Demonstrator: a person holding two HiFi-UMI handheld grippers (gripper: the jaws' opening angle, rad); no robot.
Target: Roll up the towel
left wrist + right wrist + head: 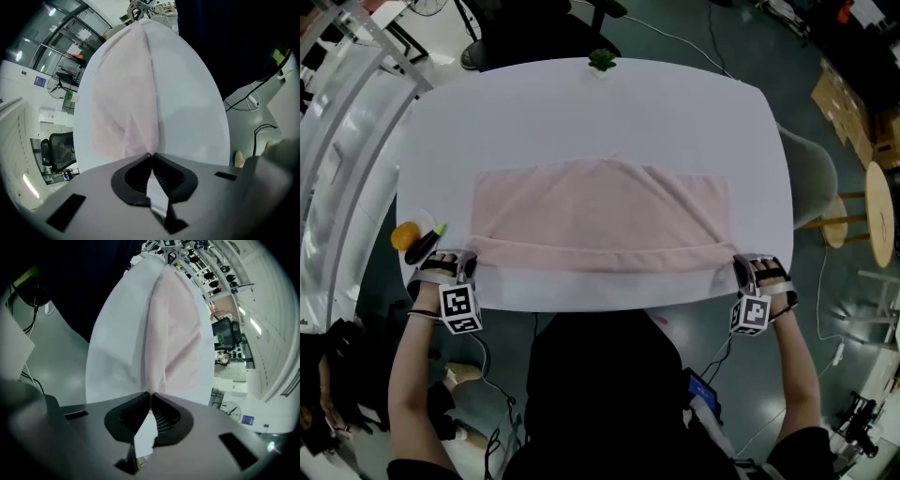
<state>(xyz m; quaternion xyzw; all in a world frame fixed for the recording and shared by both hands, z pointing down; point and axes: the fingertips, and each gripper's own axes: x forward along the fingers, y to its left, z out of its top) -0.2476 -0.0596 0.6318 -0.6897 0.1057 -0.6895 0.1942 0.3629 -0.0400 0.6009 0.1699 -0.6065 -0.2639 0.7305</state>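
white rounded table (581,103), pink towel (600,220) spread across it, small green plant (602,61) at far edge

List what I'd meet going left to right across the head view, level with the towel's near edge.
round orange object → left gripper → pink cloth towel → right gripper → round wooden stool

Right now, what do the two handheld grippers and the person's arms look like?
The left gripper and right gripper each carry a white cube with black square markers. In the gripper views, the bodies are grey with black ribbed pads. Dark gloves or straps wrap the left hand and right hand. The top is dark and the forearms are uncovered.
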